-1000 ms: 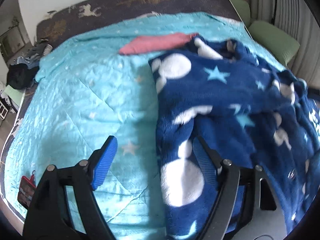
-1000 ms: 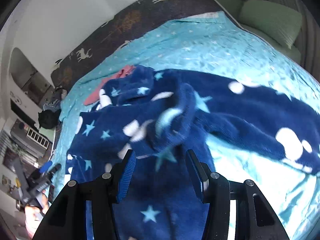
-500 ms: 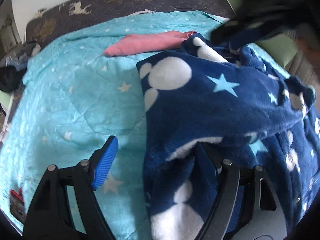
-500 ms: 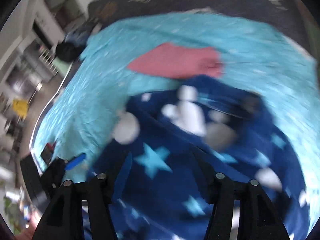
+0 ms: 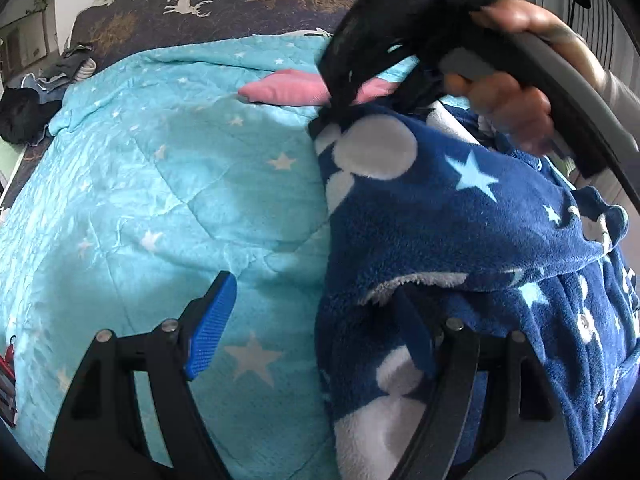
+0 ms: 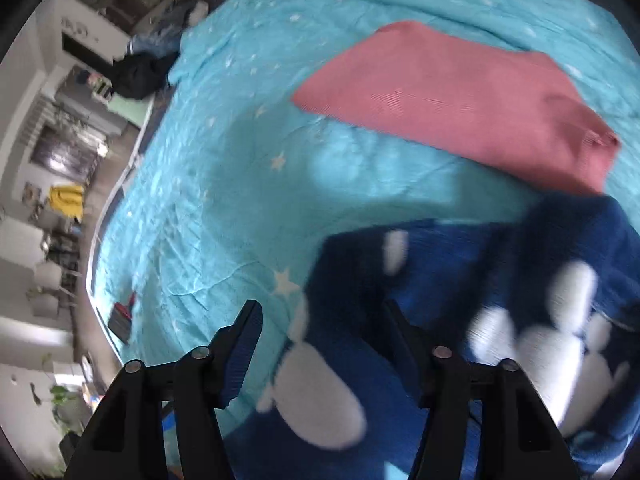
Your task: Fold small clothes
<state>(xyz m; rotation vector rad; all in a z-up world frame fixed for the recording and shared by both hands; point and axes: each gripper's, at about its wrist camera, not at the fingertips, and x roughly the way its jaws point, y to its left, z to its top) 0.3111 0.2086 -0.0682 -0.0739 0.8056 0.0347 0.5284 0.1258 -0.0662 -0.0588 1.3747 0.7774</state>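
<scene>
A dark blue fleece garment [image 5: 440,220] with white blobs and pale stars lies on the turquoise star quilt [image 5: 160,200]. My left gripper [image 5: 316,320] is open at the garment's left edge, its right finger under a fold of the fleece. My right gripper [image 6: 324,344] is open over the garment's far corner [image 6: 360,272], fleece lying between its fingers. In the left wrist view the right gripper's body [image 5: 372,40] and the hand holding it hang above that corner. A folded pink cloth [image 6: 460,100] lies just beyond the blue garment; it also shows in the left wrist view [image 5: 280,90].
A dark headboard cover with deer prints [image 5: 200,4] runs along the far edge of the bed. Dark clothes [image 5: 24,112] are heaped at the far left corner. A small red and black object [image 6: 122,316] lies near the bed's left edge.
The right gripper has swung over to the garment's far corner by the pink cloth and now fills the top of the left wrist view. The left gripper has moved forward along the garment's edge.
</scene>
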